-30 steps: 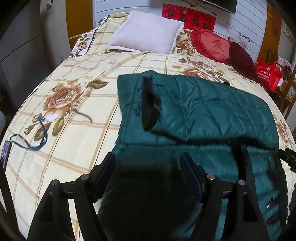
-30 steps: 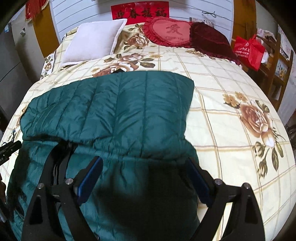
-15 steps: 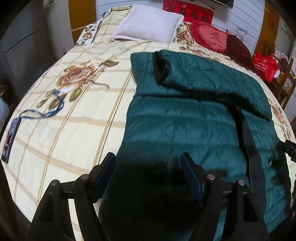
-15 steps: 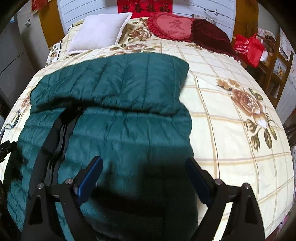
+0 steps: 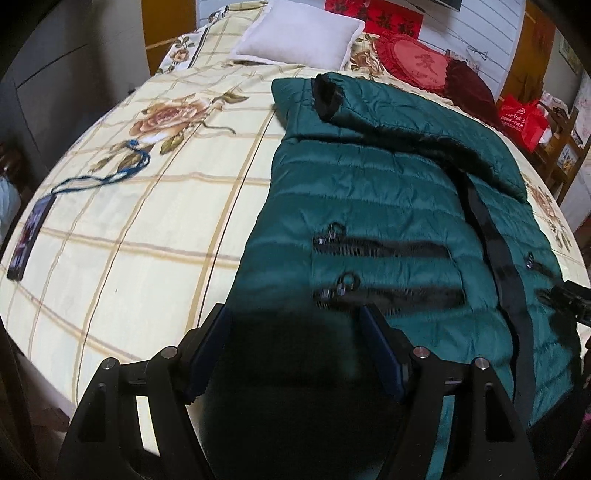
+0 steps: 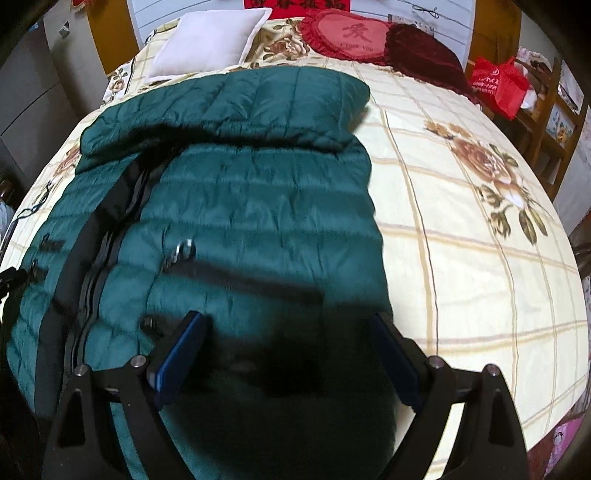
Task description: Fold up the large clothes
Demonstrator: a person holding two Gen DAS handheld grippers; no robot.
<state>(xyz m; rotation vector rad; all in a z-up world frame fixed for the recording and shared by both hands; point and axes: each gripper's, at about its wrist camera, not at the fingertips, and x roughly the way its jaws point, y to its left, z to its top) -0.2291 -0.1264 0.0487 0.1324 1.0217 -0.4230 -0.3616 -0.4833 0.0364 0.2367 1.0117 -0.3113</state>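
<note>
A dark green quilted down jacket (image 5: 369, 206) lies front-up on the floral bed sheet (image 5: 129, 240), with its sleeves folded across the far end. Its black zipper strip and zipped pockets show. It also shows in the right wrist view (image 6: 258, 206). My left gripper (image 5: 295, 347) is open and empty above the jacket's near left hem. My right gripper (image 6: 291, 354) is open and empty above the near right hem. The hem itself lies in dark shadow between the jaws.
A phone (image 5: 29, 236) on a blue lanyard lies on the sheet's left side. A white pillow (image 5: 299, 37), a red heart cushion (image 6: 351, 33) and a dark red cushion (image 6: 421, 51) sit at the bed's head. A red bag (image 6: 498, 85) stands at the right.
Both grippers have drawn back toward the near edge of the bed, open throughout. More of the jacket's lower front and pockets shows now.
</note>
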